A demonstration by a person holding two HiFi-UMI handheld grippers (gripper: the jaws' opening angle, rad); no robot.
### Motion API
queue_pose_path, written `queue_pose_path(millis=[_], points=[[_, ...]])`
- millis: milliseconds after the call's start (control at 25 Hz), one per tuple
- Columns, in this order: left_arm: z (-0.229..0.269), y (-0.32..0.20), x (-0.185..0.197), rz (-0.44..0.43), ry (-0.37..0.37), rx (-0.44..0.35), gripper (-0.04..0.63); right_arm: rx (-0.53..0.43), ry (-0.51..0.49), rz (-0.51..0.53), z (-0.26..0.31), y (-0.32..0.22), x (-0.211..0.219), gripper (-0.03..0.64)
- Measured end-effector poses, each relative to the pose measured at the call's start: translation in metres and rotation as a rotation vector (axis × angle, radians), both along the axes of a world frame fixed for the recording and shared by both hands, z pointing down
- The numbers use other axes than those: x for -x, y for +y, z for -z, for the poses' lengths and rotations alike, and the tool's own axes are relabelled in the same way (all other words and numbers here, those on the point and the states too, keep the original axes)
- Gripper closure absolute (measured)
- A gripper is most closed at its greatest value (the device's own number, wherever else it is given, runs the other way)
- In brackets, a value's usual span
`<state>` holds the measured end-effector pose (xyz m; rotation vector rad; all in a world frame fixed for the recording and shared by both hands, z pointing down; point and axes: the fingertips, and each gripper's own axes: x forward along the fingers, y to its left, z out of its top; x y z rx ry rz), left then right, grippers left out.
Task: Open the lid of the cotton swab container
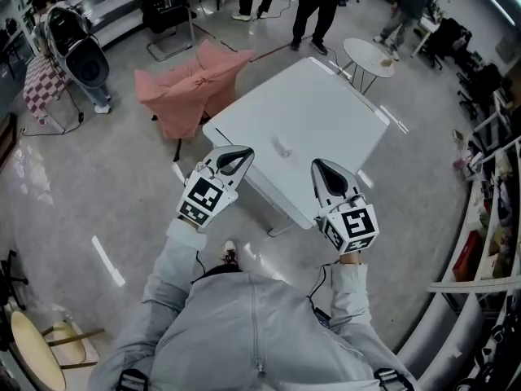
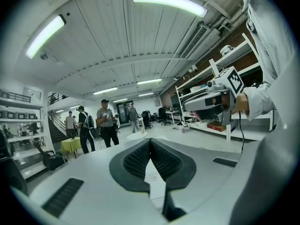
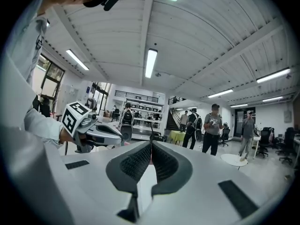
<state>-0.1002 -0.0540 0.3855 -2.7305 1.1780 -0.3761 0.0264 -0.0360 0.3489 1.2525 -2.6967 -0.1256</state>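
Approach stage: both claws empty, lid untouched.

Head view: the left gripper (image 1: 234,160) and right gripper (image 1: 326,173) hang short of the white table (image 1: 326,112), where a small clear thing, likely the cotton swab container (image 1: 282,147), sits mid-top. Left gripper view: pads (image 2: 136,161) pressed together, nothing between. Right gripper view: likewise closed on nothing. Next, I'd say: reach in, part the jaws, steady the container.

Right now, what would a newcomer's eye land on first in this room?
The left tongs and right tongs, each carrying a black-and-white marker cube, are shut and empty, pointing at a white table. A small clear container sits near the table's near edge. A pink-draped chair stands just left of the table.
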Motion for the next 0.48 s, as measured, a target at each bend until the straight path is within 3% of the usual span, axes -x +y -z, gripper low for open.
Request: queue_pose_path(millis=[480], points=[[-0.013,-0.075,0.016,-0.048,-0.011,0.031,0.574,0.076,-0.017,-0.069,-0.023,-0.075,0.012,0.581]])
